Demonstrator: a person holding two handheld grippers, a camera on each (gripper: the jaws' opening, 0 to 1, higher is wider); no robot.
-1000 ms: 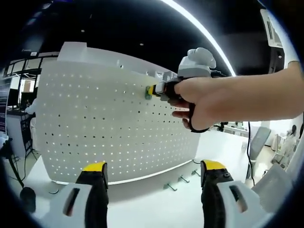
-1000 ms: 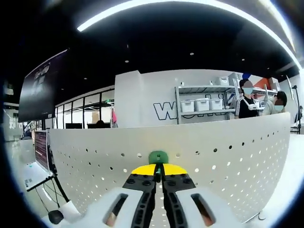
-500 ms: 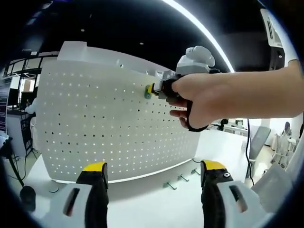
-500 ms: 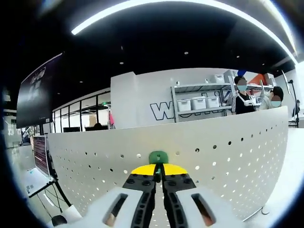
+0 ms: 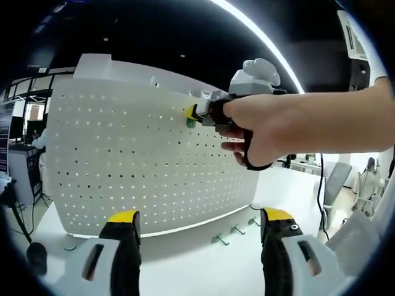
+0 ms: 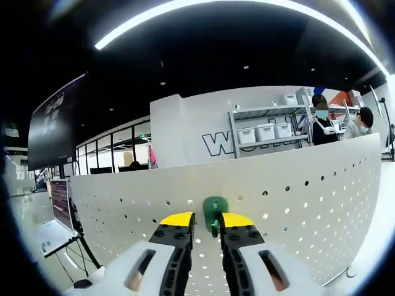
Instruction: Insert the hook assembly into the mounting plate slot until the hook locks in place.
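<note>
Up at the top edge of the white pegboard (image 6: 296,185), the right gripper (image 6: 207,219) has its yellow-tipped jaws parted, a clear gap between them, and the green hook (image 6: 215,209) sits on the board just ahead of that gap, close against the right-hand jaw; whether the jaw touches it I cannot tell. From the left gripper view, that same right gripper (image 5: 196,113) comes in from three o'clock, a hand (image 5: 259,132) wrapped round its grip, nose against the pegboard (image 5: 136,160) near its upper edge, with the green hook (image 5: 191,122) showing just under the yellow tips. Below it the board face runs free, row after row of open holes down to its bottom edge. The left gripper (image 5: 200,219) hangs well back at six o'clock, jaws spread wide, nothing between them. Down on the white table (image 5: 203,271), a few spare metal hooks (image 5: 237,233) lie just off the board's lower edge, toward five o'clock. Beyond the board top in the right gripper view: a white wall, shelving with bins (image 6: 265,131) at two o'clock, two people (image 6: 339,120) standing beside it, and a long ceiling light (image 6: 234,7) arcing across twelve o'clock.
</note>
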